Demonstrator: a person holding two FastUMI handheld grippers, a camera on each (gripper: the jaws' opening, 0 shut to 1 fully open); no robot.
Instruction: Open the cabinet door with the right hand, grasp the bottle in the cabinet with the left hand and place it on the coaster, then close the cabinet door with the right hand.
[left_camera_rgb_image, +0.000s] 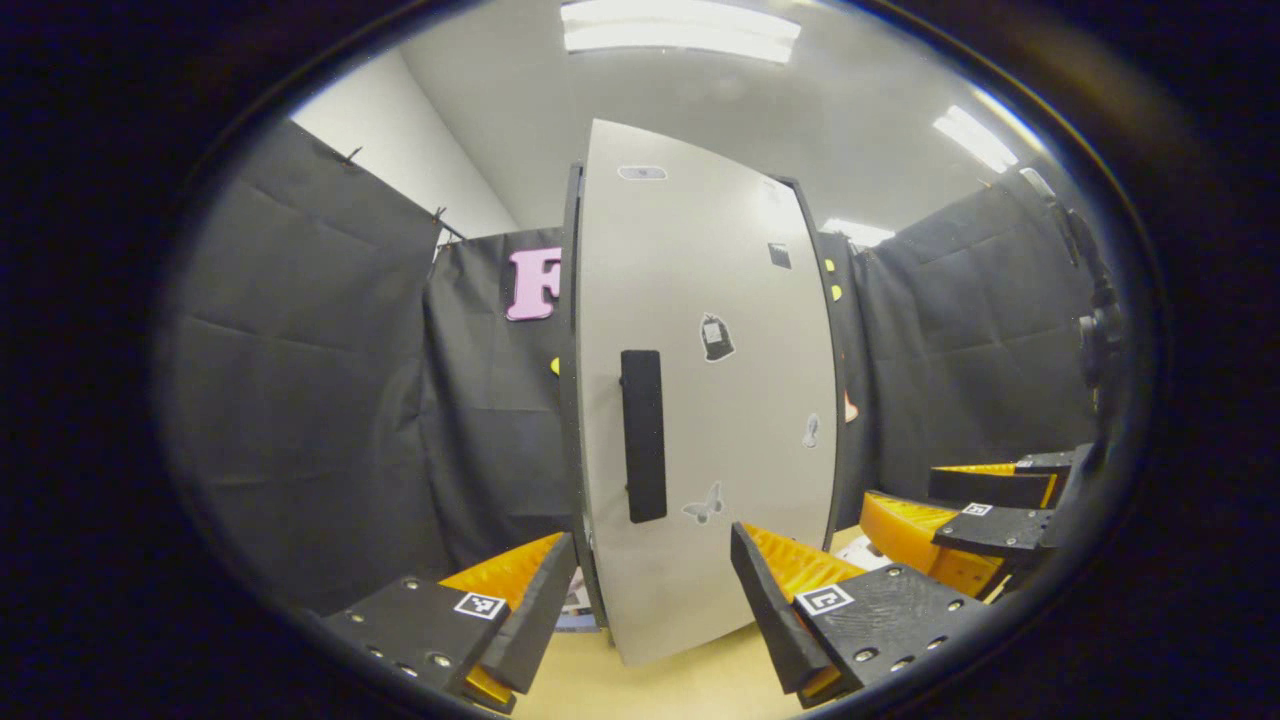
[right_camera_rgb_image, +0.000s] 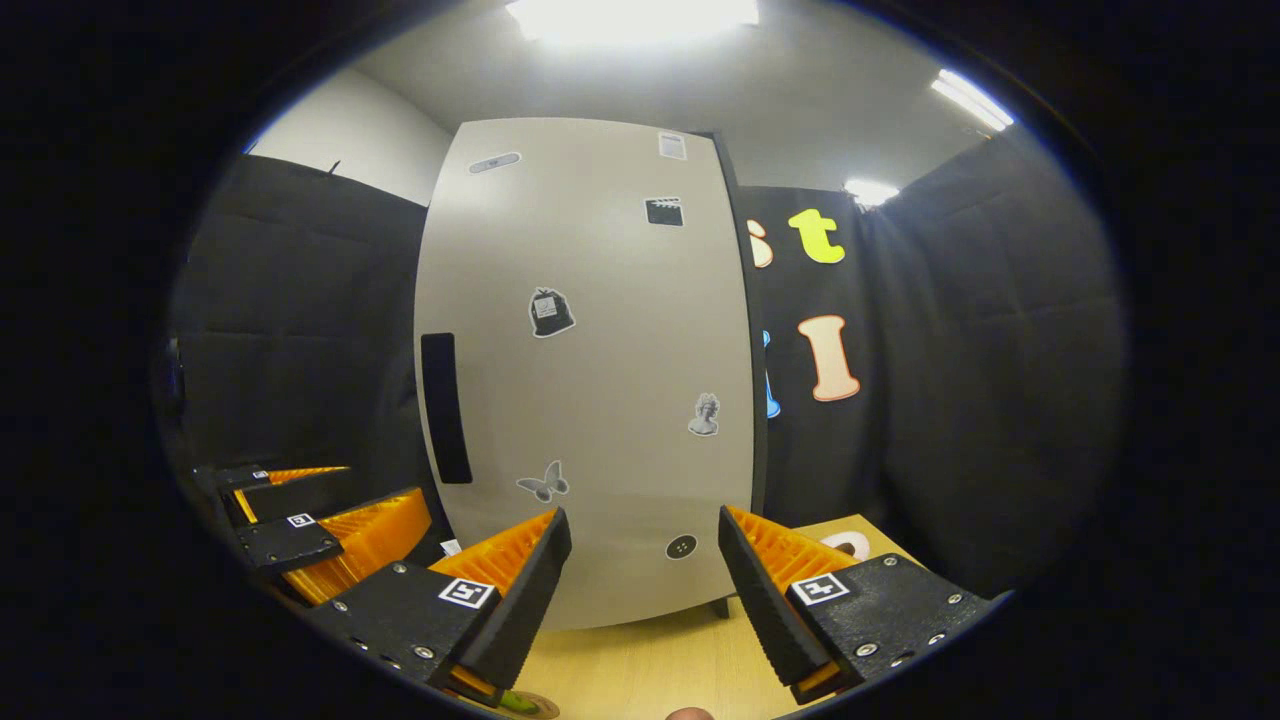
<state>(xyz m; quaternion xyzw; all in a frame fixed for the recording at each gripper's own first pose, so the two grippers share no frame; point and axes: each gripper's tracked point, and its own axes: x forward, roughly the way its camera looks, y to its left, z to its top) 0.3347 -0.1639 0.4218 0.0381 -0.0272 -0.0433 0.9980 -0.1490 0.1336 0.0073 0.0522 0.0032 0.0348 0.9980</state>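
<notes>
Cabinet door (right_camera_rgb_image: 590, 370) is shut: a tall, pale, flat panel with small stickers, standing on the light wood table (right_camera_rgb_image: 660, 665). The bottle is presumably behind it; not visible, so its weight and surface cannot be assessed yet.

Handle (right_camera_rgb_image: 445, 408): a dark vertical bar at mid height near the door's left edge as the right gripper view shows it. In the left gripper view the same handle (left_camera_rgb_image: 643, 436) stands proud of the panel, with a gap behind it. Judgement: rigid panel, rigid bar, hinged on the far edge from the handle. Best hold is across the bar at its middle, fingers either side, then pull in an arc. The cabinet looks light and free-standing, so a hard tug may slide or tip it; pull slowly.

Right hand-held gripper (right_camera_rgb_image: 635, 560): fingers spread wide, holding nothing, in front of the lower door and well right of the handle. It needs to shift left and up.

Left hand-held gripper (left_camera_rgb_image: 650, 580): fingers likewise spread, empty, low in front of the door, waiting.

A round edge at the bottom of the right gripper view may be the coaster (right_camera_rgb_image: 530, 706); too little shows to be sure.
</notes>
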